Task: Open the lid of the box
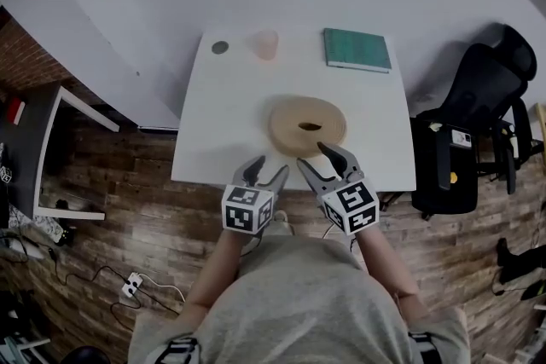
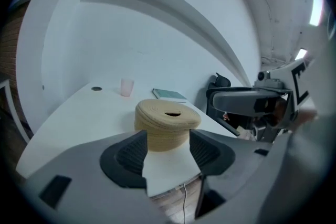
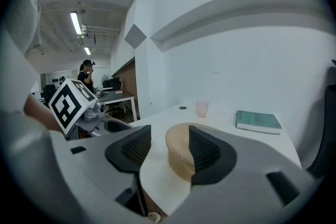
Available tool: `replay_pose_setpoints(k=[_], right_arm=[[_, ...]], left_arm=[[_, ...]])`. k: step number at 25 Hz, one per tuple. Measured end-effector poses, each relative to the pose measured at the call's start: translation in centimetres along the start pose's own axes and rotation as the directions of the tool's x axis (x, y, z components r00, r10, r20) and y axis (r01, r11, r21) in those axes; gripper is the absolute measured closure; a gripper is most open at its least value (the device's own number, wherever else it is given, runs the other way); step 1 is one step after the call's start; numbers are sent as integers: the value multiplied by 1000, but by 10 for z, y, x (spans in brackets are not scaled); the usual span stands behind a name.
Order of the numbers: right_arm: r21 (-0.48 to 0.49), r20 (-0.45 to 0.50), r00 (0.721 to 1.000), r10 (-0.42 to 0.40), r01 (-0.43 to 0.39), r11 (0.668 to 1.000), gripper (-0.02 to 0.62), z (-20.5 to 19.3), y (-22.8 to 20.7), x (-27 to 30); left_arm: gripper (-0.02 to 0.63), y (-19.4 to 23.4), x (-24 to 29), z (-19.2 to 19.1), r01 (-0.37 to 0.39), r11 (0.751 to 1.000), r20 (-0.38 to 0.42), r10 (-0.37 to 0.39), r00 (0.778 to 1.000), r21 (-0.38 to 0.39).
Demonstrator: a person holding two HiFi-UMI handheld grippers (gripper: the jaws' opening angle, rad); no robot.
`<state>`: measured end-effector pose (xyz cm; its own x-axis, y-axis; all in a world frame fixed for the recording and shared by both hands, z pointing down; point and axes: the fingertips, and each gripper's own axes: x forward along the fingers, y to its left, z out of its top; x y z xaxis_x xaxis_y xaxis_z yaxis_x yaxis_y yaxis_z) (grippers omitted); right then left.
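A round tan woven box with a small hole in its lid sits on the white table, toward the front edge. In the left gripper view the box stands ahead, centred beyond the jaws. My left gripper hangs at the table's front edge, open, nothing between its pads. My right gripper is open at the box's front right side. In the right gripper view the box shows partly behind the right-hand finger; whether that finger touches it I cannot tell.
At the table's back stand a pink cup, a green book and a small dark disc. A black office chair is close on the right, a side desk on the left. A person stands far off.
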<state>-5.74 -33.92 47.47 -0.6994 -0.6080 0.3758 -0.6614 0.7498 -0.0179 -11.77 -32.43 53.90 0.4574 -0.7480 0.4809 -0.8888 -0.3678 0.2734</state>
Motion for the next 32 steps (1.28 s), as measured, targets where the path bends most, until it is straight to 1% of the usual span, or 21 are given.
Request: replay_pose_setpoints(k=[6,9,18,22,26,30,32], right_arm=[[-35,-68,998,3,-5,999,373,-13,-4,29],[-58,-110,994,8,-14,998,373,-22,-4,41],[-166,-240,971,15,-56,985,373,-47,-4,68],[-240,-287,958,-9,-63,969,373,-52,-8,75],[-307,-317,948,-27,-76,949,390,-57,-8,78],[-393,-346,937,-57,-89,915,394,-60,-6,78],[-431,-351,933,-73,-92,898,394,-61,-7,81]], left_arm=[[373,14,27,-12,40,999,-70,-37,997,37],[354,20,40,-18,61,996,-99,-54,994,61],[322,31,70,-35,98,991,-158,-81,984,97],[314,35,81,-39,108,988,-180,-86,980,114],[313,42,90,-43,105,987,-194,-80,978,123],[313,44,99,-47,106,985,-212,-76,974,134],[313,46,104,-45,98,985,-207,-67,976,144]])
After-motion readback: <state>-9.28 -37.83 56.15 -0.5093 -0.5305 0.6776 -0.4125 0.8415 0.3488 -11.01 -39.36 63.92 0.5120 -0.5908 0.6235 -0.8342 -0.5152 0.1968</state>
